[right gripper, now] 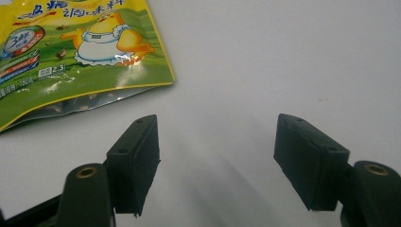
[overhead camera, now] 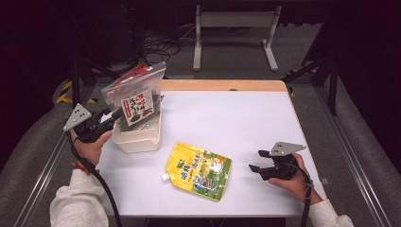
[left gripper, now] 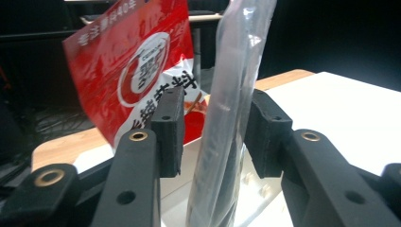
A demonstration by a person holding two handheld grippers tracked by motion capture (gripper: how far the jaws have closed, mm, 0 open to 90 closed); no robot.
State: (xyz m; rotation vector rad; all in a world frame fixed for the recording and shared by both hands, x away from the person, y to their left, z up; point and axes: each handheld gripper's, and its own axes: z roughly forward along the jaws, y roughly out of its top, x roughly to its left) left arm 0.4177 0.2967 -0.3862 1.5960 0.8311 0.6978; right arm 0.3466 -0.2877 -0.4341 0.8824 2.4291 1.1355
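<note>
Bags (overhead camera: 135,97) in tub (overhead camera: 142,140); pouch (overhead camera: 199,171) right.

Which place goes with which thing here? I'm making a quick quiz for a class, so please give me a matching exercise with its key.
Things:
1. clear bag
2. yellow pouch
3. right gripper
4. white tub

Places or states:
A. lying flat on the white table, near its middle
B. standing upright in the tub, between the jaws of the left gripper
C. open, with nothing between its jaws, to the right of the pouch
D. at the table's left edge, with packets in it

Pairs: 1-B, 2-A, 3-C, 4-D
</note>
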